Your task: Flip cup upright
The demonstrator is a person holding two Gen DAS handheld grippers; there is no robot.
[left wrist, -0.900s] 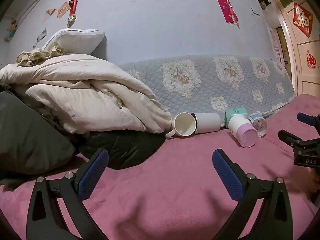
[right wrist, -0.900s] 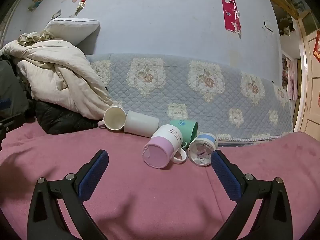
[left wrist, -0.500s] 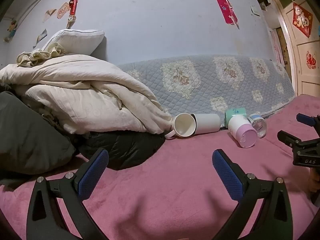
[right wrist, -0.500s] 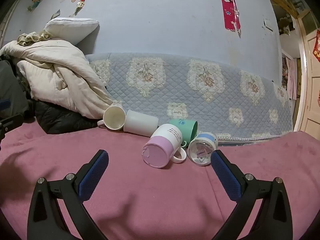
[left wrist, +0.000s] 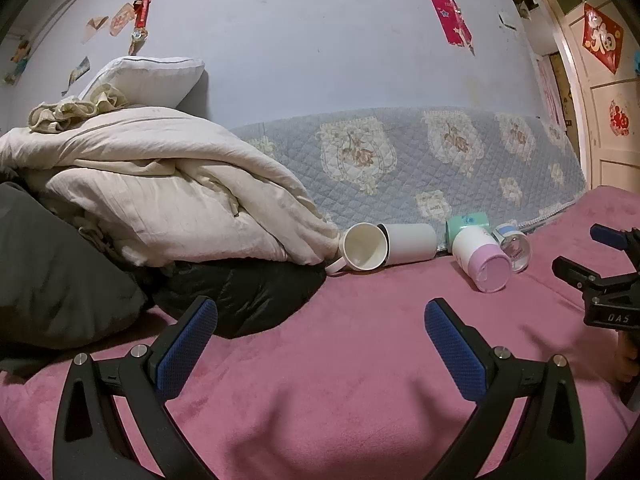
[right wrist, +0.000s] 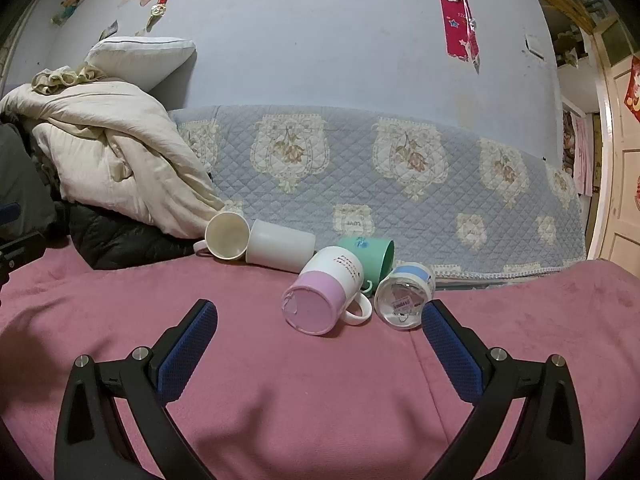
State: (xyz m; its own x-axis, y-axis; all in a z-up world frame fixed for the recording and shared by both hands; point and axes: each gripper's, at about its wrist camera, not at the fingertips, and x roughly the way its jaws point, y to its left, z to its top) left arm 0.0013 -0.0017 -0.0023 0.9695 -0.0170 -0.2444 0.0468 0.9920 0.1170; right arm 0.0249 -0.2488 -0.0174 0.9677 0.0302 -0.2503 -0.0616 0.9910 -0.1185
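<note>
Both claws – the left claw [left wrist: 320, 322] and the right claw [right wrist: 318, 326] – are wide and hold nothing, because the pink and white cup [right wrist: 322, 294] lies on its side on the bed [right wrist: 320, 380], mid-frame, waiting.

Glossy ceramic mugs [right wrist: 326, 290] lie on plush pink blanket [right wrist: 320, 380].

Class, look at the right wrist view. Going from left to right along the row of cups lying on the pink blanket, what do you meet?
Cream mug → white cup → pink-and-white mug → small clear jar with a blue band. The green cup lies behind the last two, so its place is unclear.
</note>
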